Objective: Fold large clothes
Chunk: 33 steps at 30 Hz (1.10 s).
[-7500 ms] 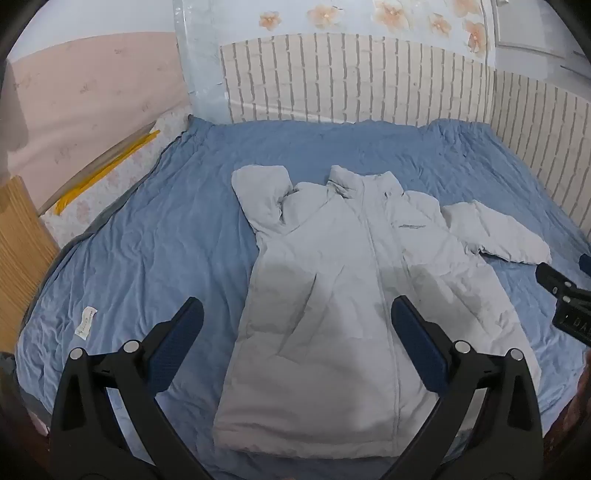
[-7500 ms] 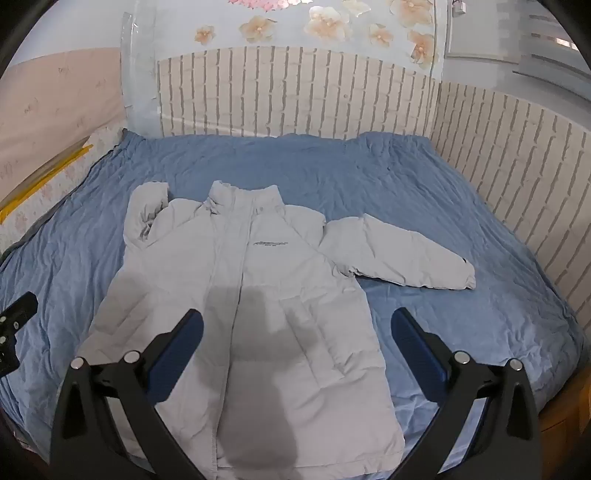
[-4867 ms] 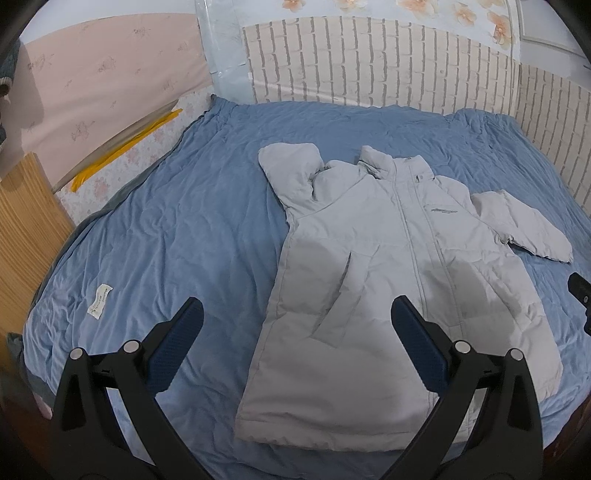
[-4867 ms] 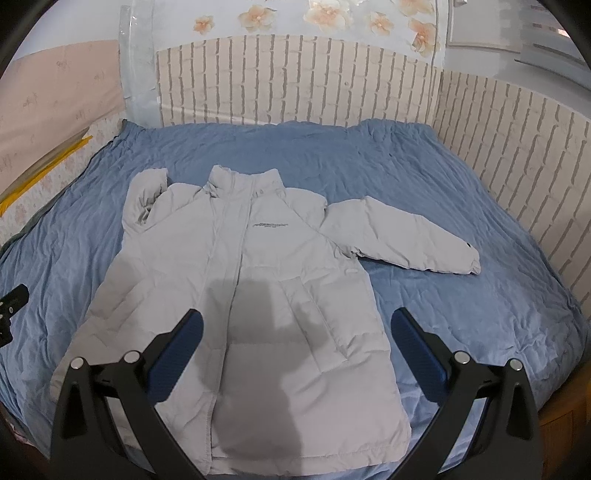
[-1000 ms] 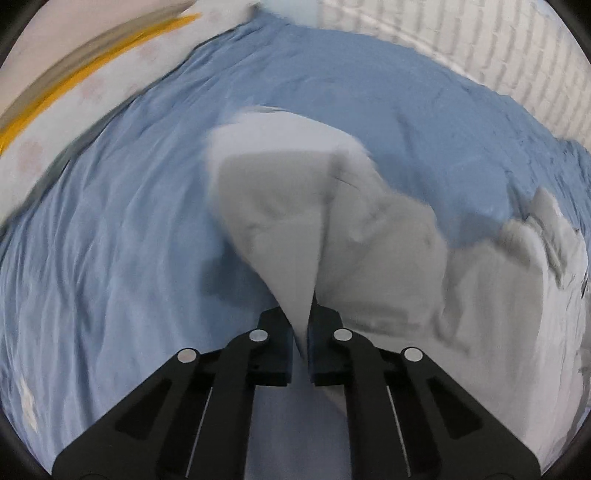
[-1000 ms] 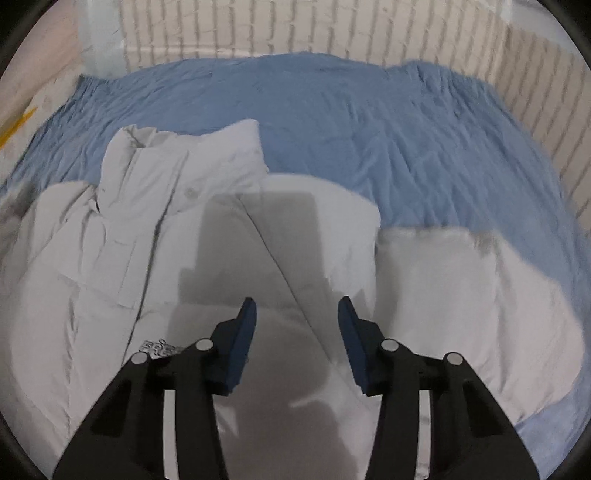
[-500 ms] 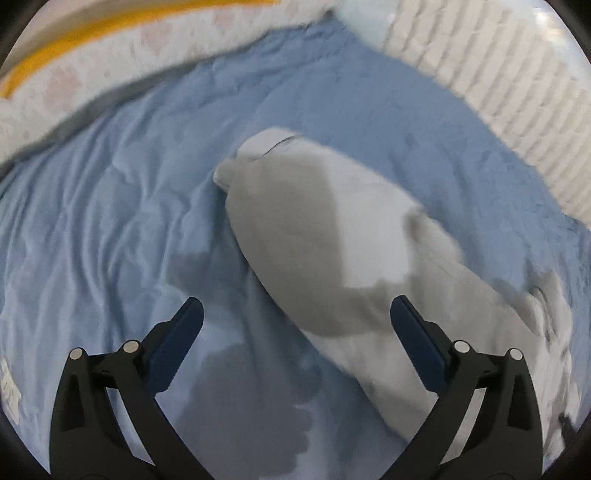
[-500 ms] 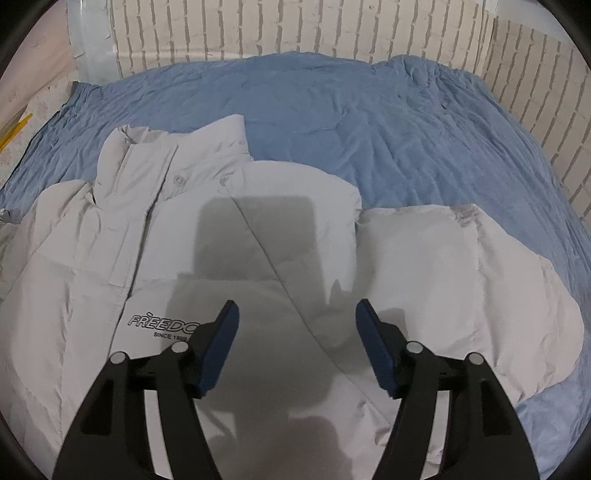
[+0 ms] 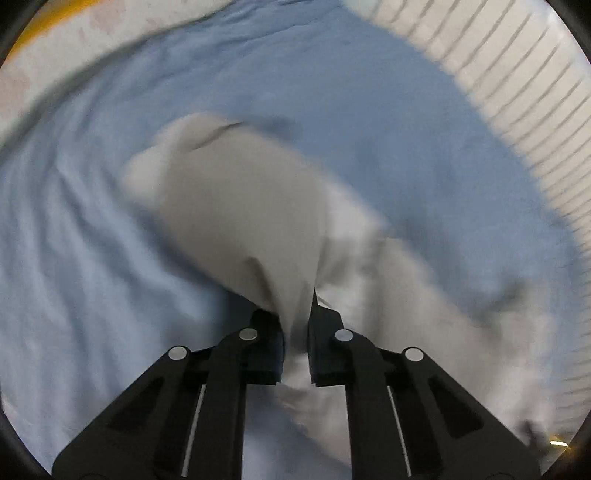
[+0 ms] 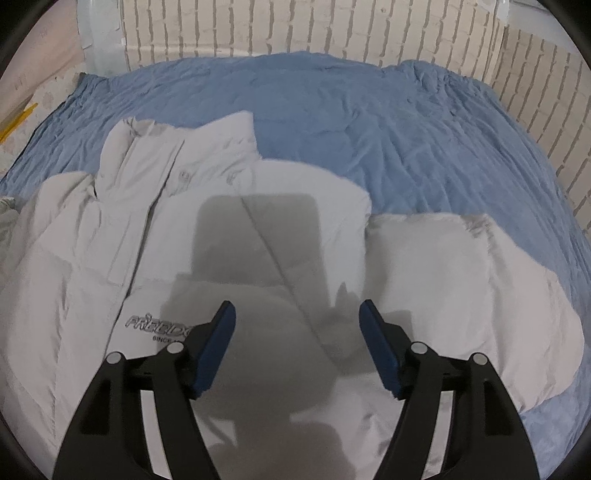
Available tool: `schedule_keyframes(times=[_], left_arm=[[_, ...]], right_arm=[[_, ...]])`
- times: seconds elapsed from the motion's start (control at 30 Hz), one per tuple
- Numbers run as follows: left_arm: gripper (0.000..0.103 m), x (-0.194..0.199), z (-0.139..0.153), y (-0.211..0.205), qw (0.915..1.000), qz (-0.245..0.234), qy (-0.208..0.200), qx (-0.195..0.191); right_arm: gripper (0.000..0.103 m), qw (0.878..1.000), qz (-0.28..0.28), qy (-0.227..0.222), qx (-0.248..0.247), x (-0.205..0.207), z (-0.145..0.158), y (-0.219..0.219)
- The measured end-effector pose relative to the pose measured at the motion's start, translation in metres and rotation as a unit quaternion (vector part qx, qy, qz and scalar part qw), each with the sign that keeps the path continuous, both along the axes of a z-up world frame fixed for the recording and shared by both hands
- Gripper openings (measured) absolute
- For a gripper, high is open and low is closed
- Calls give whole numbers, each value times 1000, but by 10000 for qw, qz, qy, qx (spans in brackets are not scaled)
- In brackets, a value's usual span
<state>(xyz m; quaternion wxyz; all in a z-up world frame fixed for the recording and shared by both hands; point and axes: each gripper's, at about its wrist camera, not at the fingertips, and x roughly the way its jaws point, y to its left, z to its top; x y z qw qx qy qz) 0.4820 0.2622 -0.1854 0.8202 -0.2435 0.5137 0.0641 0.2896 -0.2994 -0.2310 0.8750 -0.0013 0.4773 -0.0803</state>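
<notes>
A pale grey padded jacket (image 10: 258,229) lies face up on the blue bed sheet (image 10: 369,110), collar at the far end. Its right sleeve (image 10: 443,266) lies doubled beside the body. My right gripper (image 10: 297,314) hovers over the chest, jaws apart, with nothing between the blue pads (image 10: 218,339). In the blurred left wrist view, my left gripper (image 9: 297,317) is closing its jaws on a pinch of the jacket's left sleeve (image 9: 236,206). The pads press on that fabric, and the sleeve stretches away from them over the sheet (image 9: 74,258).
A brick-pattern wall (image 10: 295,29) runs along the bed's head and right side (image 9: 517,110). At the left edge there is floral bedding with a yellow strip (image 10: 14,118). Bare sheet lies beyond the collar and left of the held sleeve.
The left gripper let go of the sleeve, stood wide open half a second ago, and has now pinched the sleeve again while swinging. The right gripper's jaws widened; it stayed over the chest.
</notes>
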Motion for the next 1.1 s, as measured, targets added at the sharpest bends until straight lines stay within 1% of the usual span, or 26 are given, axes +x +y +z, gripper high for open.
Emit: schedule_keyframes(times=[0.07,0.17,0.2,0.23,0.3,0.37,0.4,0.43,0.47,0.5,0.57,0.6,0.67,0.73,0.8,0.83,0.87,0.9,0.93,0.97,1.0,1.03,1.07,1.1], left_arm=[[6,-7,17,-20,9995,-173,-149,-211],[5,-11,40,-73,9946,-739,-451,-569],[5,-14,49,-101,9902,-1009,-592,-765],[5,-18,55,-122,9863,-1217,-683,-876],[5,-23,60,-167,9777,-1639,-837,-1011],[5,-26,57,-227,9685,-2108,-874,-994],[5,-27,53,-247,9652,-2259,-854,-1007],[5,-31,46,-276,9596,-2499,-771,-1032],[5,-34,37,-300,9558,-2682,-672,-996],[5,-38,23,-328,9518,-2891,-501,-889],[5,-38,-6,-360,9471,-3113,-212,-751],[5,-40,-27,-375,9450,-3199,23,-689],[5,-43,-53,-382,9444,-3221,265,-607],[5,-44,-73,-384,9454,-3185,369,-587],[5,-43,-76,-386,9445,-3226,352,-515],[6,-51,-74,-379,9437,-3262,330,-450],[8,-55,-68,-375,9427,-3304,299,-348],[8,-57,-64,-375,9419,-3340,257,-248],[14,-56,-63,-387,9409,-3372,230,-210],[25,-58,-59,-388,9390,-3428,214,-164],[32,-62,-55,-388,9360,-3513,175,-127],[48,-67,-50,-389,9337,-3579,112,-100],[66,-71,-37,-394,9321,-3620,52,-51],[75,-79,-29,-393,9306,-3658,-72,139]], right_arm=[[70,10000,1,-49,-39,2,5,-3],[70,9999,25,-33,-117,0,10,-7],[70,9999,31,-44,-138,-1,12,-8],[70,9999,15,-63,-150,-3,15,-10],[70,9999,-95,-100,-64,-7,20,-18],[70,9996,-233,-139,84,-12,24,-28],[70,9993,-311,-166,158,-15,27,-33],[70,9991,-348,-180,185,-17,29,-35],[70,9989,-385,-190,185,-19,31,-38],[70,9989,-402,-187,162,-21,32,-40],[70,9989,-433,-161,106,-23,32,-43],[70,9989,-451,-140,77,-24,33,-44],[70,9989,-454,-119,59,-27,34,-47],[70,9989,-449,-109,30,-30,35,-48],[70,9990,-431,-88,-2,-32,36,-50],[70,9991,-427,-76,-20,-33,36,-50],[70,9991,-426,-65,-30,-33,36,-50],[70,9990,-433,-42,-36,-34,37,-50],[70,9990,-434,-38,-28,-34,37,-49],[70,9991,-433,-38,-20,-35,39,-48],[70,9991,-424,-41,-23,-36,40,-47],[70,9992,-401,-40,-43,-37,41,-44],[70,9993,-380,-33,-64,-38,42,-42],[70,9994,-342,-15,-105,-38,43,-39]])
